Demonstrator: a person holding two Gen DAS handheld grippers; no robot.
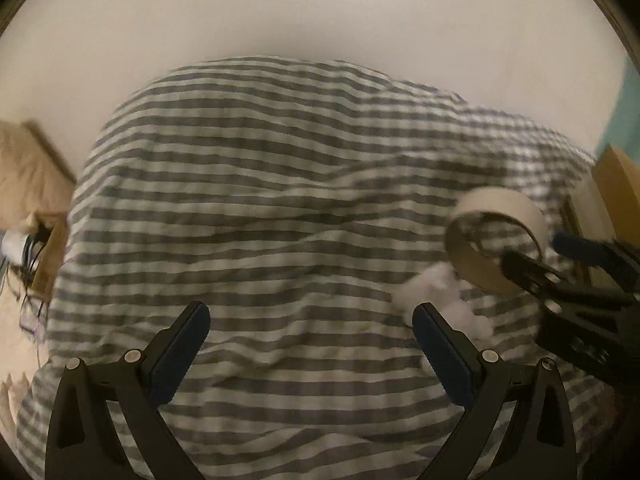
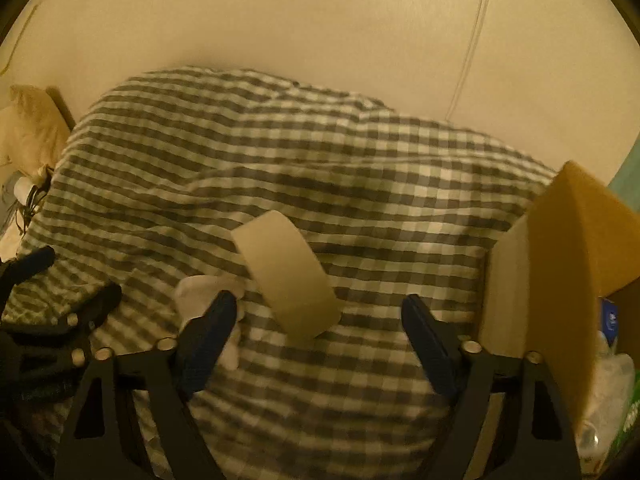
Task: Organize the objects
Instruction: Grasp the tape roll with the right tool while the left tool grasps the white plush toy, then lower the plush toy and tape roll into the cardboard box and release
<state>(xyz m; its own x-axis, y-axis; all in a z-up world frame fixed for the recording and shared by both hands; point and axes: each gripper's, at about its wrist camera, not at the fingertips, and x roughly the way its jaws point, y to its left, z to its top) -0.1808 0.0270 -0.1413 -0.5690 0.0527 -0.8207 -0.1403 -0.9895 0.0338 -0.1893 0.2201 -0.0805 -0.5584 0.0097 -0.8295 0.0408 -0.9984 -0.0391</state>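
Both tools, left and right, are being held wide open, empty, the tape roll being framed on the checked bedding

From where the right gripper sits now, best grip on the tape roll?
Pinch the band wall of the tape roll, one finger through the hollow core, one outside, coming in from the near upper rim. It stands tilted on edge on the checked duvet, core open, and the open right gripper already faces it.
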